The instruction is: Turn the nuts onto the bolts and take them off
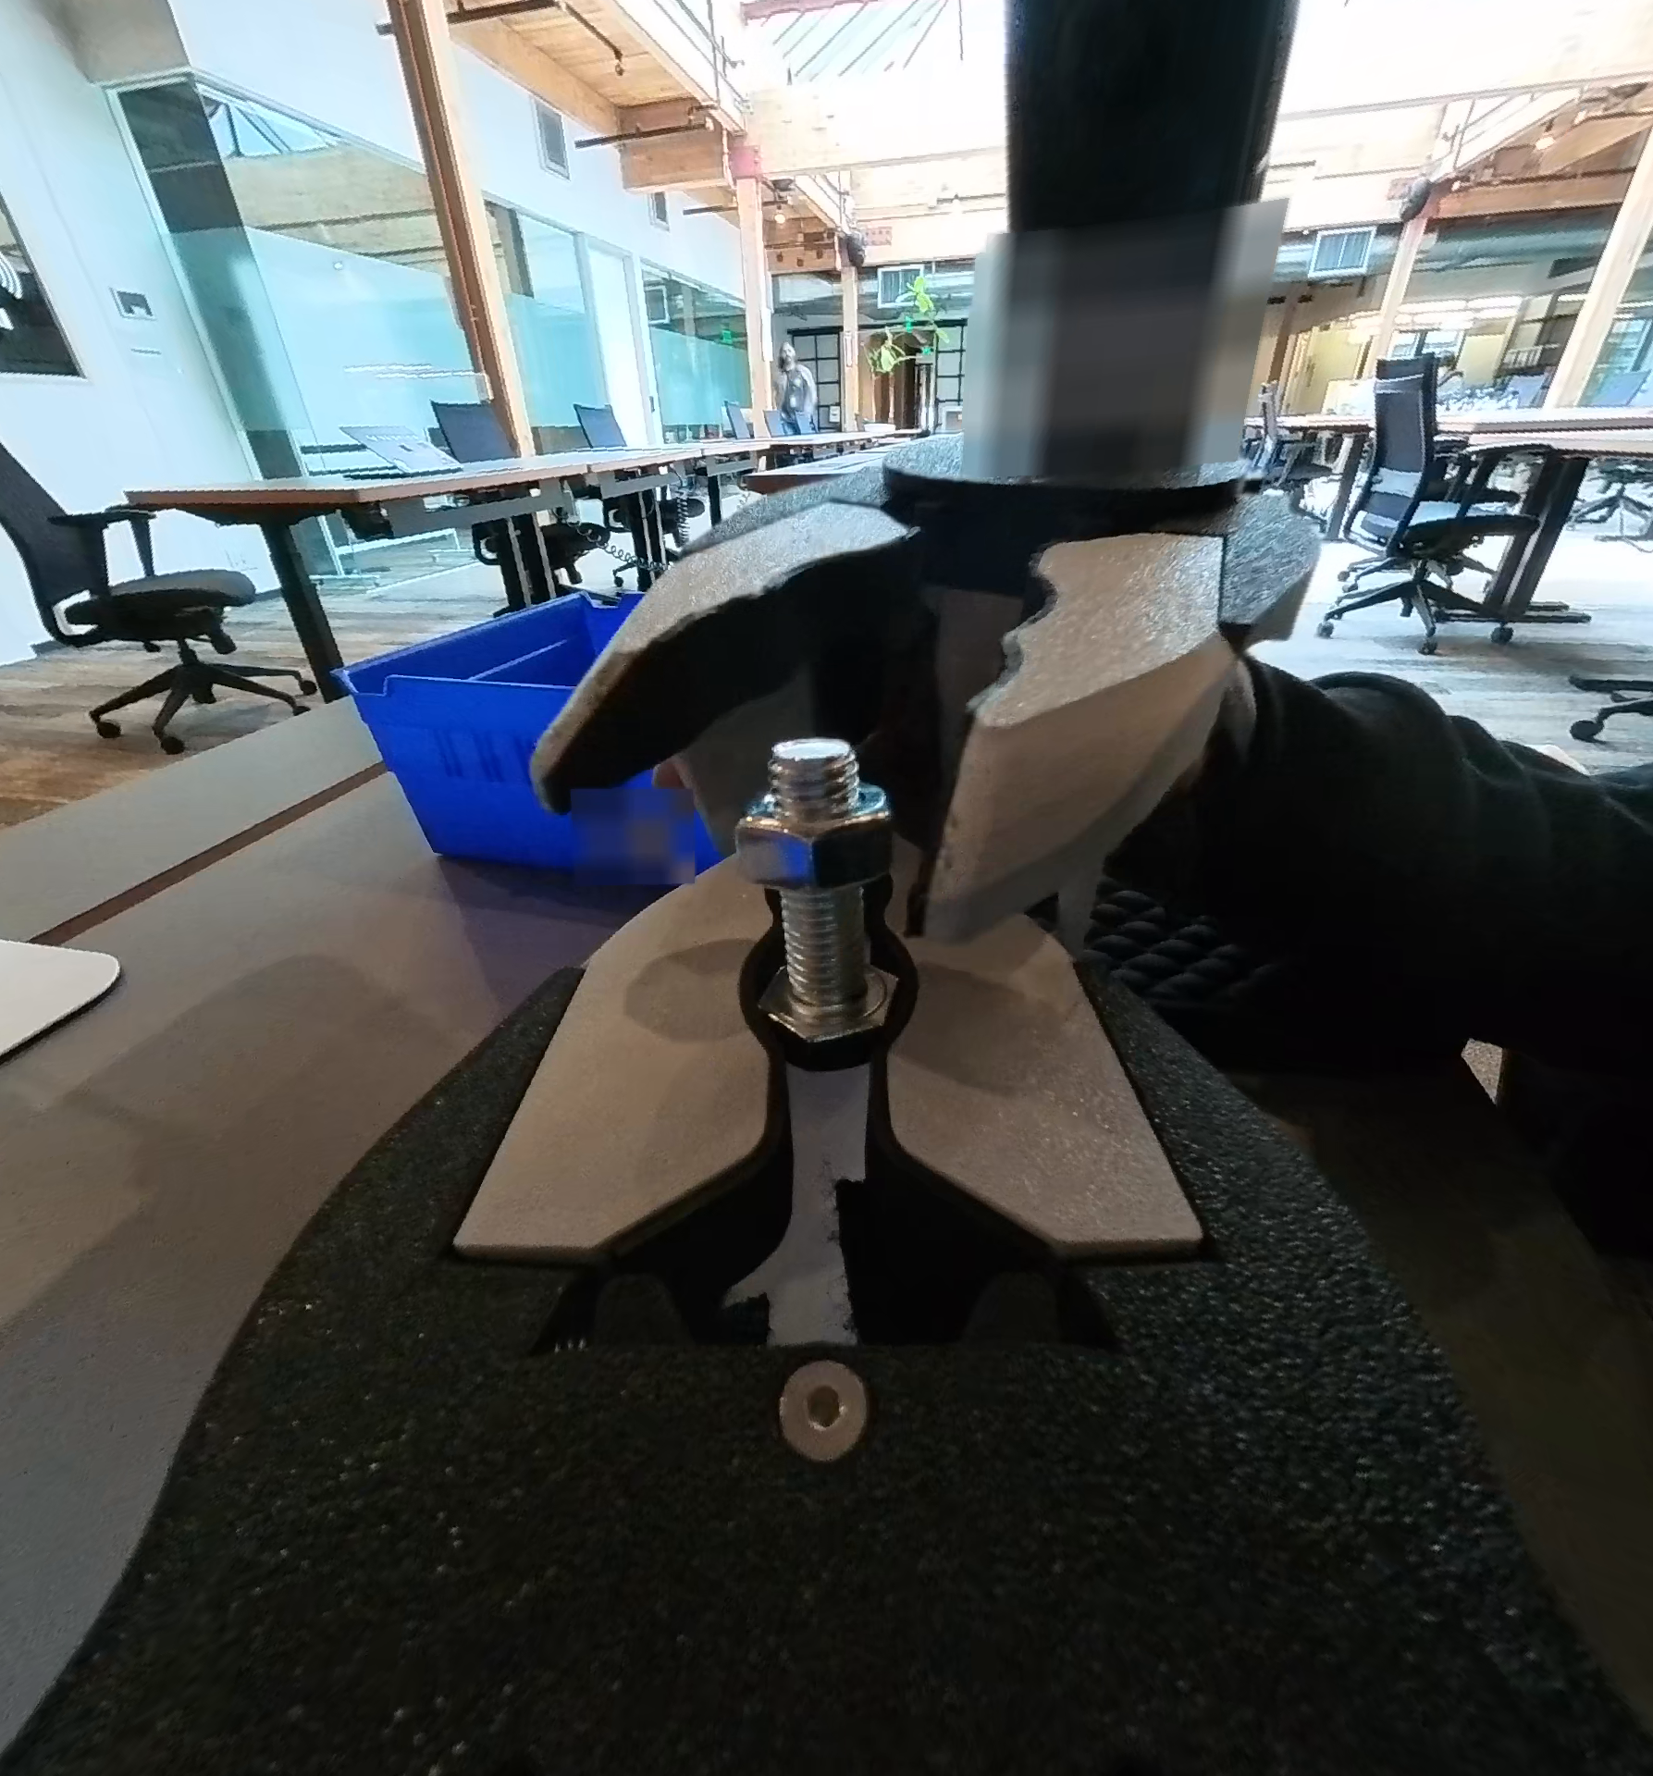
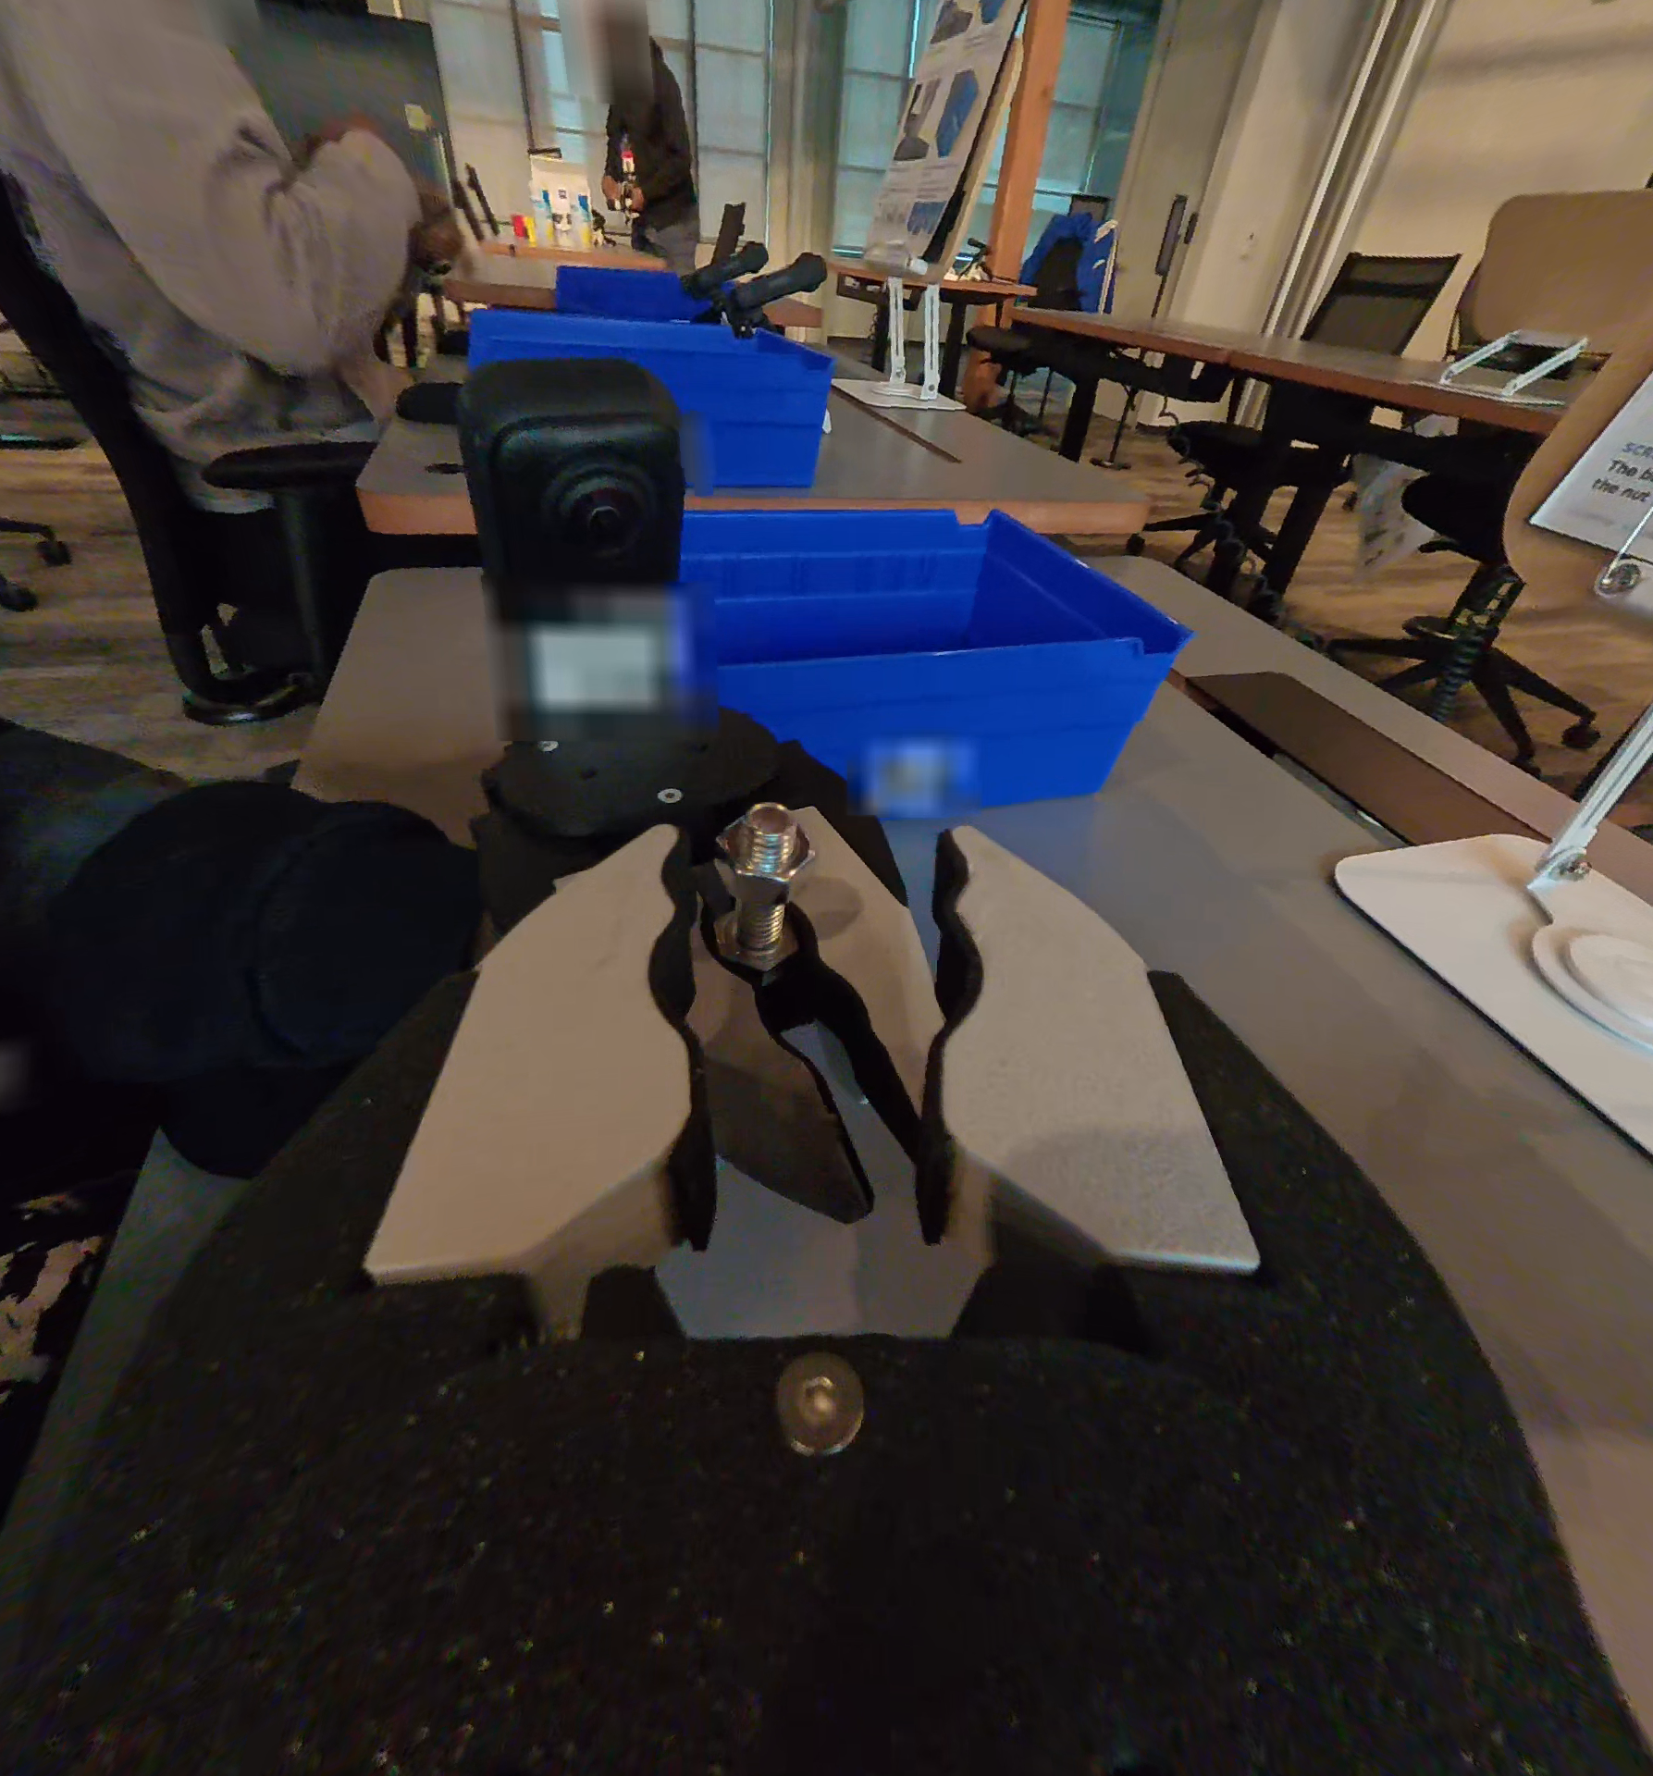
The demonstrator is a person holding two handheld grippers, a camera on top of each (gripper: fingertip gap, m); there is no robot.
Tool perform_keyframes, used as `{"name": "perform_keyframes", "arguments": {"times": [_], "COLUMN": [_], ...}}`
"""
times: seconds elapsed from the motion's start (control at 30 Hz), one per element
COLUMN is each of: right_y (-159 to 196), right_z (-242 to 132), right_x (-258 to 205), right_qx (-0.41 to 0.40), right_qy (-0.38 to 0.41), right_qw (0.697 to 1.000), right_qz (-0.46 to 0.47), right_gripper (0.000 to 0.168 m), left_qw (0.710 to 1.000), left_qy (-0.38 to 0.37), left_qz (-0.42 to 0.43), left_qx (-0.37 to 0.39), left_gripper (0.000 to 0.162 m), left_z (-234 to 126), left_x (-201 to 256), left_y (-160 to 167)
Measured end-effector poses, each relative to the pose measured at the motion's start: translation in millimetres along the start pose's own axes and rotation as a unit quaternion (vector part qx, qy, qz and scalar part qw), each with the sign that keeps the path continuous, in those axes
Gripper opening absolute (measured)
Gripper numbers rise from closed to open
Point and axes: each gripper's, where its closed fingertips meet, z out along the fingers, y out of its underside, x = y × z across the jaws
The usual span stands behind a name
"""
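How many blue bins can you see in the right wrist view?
3. One blue bin sits just beyond the grippers, a second on the next table behind the camera, a third right behind that. Others may be hidden.

A blue bin [image 2: 947, 673] sits on the grey table [image 2: 1139, 913], beside a white stand base [image 2: 1476, 942].

Left wrist view is sitting low behind its own fingers, looking along them across the grey table [image 1: 178, 1057] toward an open office, very close on the upright bolt [image 1: 820, 923]. Right wrist view is looking from the opposite side, slightly downward, equally close on the same bolt [image 2: 757, 899]. Both are sharing bolt, blue bin [image 1: 476, 759] [image 2: 947, 673] and each other's gripper
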Motion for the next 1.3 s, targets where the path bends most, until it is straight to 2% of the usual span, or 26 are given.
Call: {"name": "perform_keyframes", "arguments": {"times": [0.07, 0.27, 0.33, 0.4, 0.5, 0.63, 0.77, 1.2, 1.27, 1.3], "right_y": [0.3, 2.3, 2.9, -2.1, -6.0, -3.7, -6.3, -1.4, -0.8, -0.4], "right_z": [-0.6, -11.6, -23.1, -31.2, -30.7, -15.8, -4.4, -6.2, -14.4, -18.8], "right_x": [1.8, 6.9, 16.4, 19.4, 15.9, 2.6, -1.3, 4.1, 4.5, 8.0], "right_qx": [0.000, -0.004, 0.002, 0.025, 0.035, 0.022, 0.023, 0.009, 0.009, 0.010], "right_qy": [0.004, 0.009, 0.030, 0.030, 0.018, -0.012, -0.013, 0.003, 0.001, 0.011], "right_qw": [1.000, 1.000, 1.000, 0.999, 0.999, 1.000, 1.000, 1.000, 1.000, 1.000], "right_qz": [0.000, -0.005, -0.007, 0.001, 0.002, 0.004, 0.007, -0.007, -0.019, -0.026], "right_gripper": [0.045, 0.042, 0.017, 0.006, 0.012, 0.045, 0.053, 0.044, 0.031, 0.015], "left_qw": [1.000, 1.000, 1.000, 1.000, 1.000, 1.000, 1.000, 1.000, 1.000, 1.000], "left_qy": [0.001, -0.001, -0.001, 0.000, 0.002, 0.001, 0.002, 0.003, 0.002, 0.002], "left_qz": [0.000, -0.002, -0.003, -0.003, -0.001, -0.003, -0.001, -0.002, -0.003, -0.004], "left_qx": [0.001, 0.003, 0.007, 0.006, 0.004, 0.003, 0.002, 0.003, 0.006, 0.008], "left_gripper": [0.012, 0.012, 0.012, 0.012, 0.012, 0.012, 0.012, 0.013, 0.012, 0.012], "left_z": [-0.1, -0.9, -1.6, -1.1, -0.2, -0.4, 0.2, -0.1, -0.9, -1.3], "left_x": [0.4, -0.7, -0.5, -0.1, 0.5, -0.1, 0.8, 1.0, 0.4, 0.4], "left_y": [-0.4, -1.2, -2.3, -1.9, -1.3, -0.9, -0.5, -0.9, -2.1, -2.8]}}
